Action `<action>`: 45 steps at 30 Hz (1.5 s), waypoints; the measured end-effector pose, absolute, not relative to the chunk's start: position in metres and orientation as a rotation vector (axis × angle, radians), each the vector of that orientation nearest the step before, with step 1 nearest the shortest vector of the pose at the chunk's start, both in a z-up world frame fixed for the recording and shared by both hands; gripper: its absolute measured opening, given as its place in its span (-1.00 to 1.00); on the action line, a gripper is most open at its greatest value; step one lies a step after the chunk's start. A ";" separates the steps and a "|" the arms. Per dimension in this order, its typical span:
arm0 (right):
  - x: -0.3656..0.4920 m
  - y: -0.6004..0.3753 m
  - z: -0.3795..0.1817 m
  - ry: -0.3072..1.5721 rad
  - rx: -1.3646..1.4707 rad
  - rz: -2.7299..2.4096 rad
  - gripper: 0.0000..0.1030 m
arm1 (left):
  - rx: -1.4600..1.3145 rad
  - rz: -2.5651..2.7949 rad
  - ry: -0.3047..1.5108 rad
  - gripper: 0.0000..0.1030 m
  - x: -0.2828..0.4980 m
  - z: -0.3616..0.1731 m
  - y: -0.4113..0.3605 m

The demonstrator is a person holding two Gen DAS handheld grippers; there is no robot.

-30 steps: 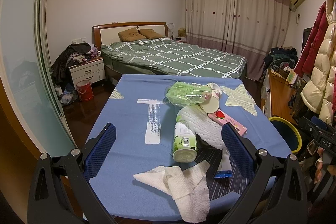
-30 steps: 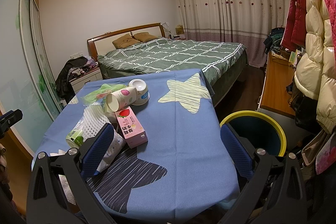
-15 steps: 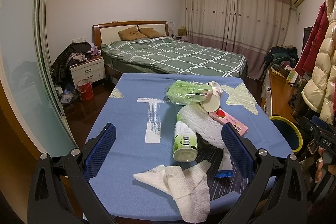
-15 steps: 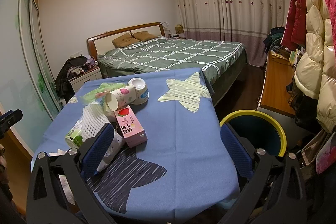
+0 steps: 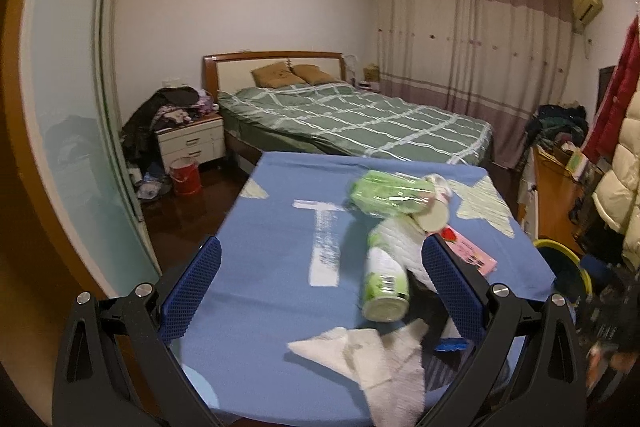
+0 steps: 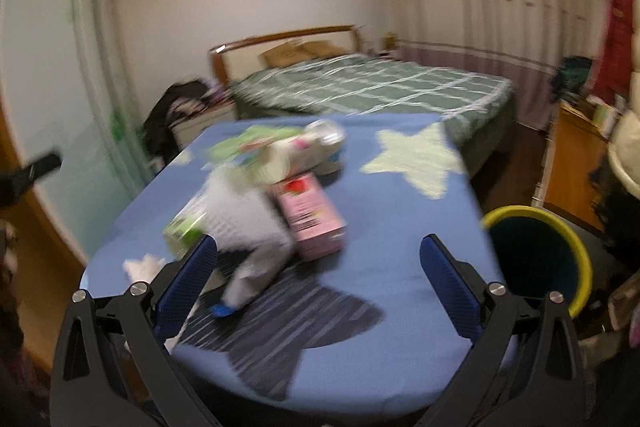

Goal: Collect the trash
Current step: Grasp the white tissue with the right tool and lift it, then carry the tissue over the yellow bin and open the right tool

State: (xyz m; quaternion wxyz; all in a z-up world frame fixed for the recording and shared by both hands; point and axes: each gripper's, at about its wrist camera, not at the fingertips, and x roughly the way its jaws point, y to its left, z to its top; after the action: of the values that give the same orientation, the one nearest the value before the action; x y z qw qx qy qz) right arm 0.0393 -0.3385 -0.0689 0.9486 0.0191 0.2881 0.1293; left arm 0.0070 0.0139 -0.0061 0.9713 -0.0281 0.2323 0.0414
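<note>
Left wrist view, centre right: one green bottle (image 5: pixel 384 281), one pink carton (image 5: pixel 472 254), one white tissue (image 5: pixel 372 359), one green wrapper (image 5: pixel 384 195), all on the blue surface (image 5: pixel 272 267). One yellow-rimmed bin (image 6: pixel 536 263) stands at right. One bed (image 5: pixel 352 123) lies behind. Both left tongs (image 5: pixel 320 287) and right tongs (image 6: pixel 318 283) are released, grasping nothing. Right wrist view is blurred; cups indistinct.
</note>
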 end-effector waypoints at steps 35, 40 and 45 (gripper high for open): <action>0.059 -0.169 -0.120 0.838 -0.145 0.857 -0.79 | -0.130 0.165 0.502 0.93 0.013 -0.020 0.069; 0.055 -0.209 -0.079 0.749 -0.100 0.830 -0.79 | -0.124 0.164 0.503 0.93 0.012 -0.020 0.065; 0.068 -0.286 -0.045 0.652 -0.026 0.626 -0.79 | -0.115 0.143 0.517 0.93 0.017 -0.023 0.056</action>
State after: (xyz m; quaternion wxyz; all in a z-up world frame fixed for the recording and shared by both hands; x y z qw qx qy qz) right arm 0.0680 -0.2863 -0.0447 0.8995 -0.0127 0.3149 0.3026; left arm 0.0173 0.0558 -0.0228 0.9627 -0.0569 0.2551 0.0704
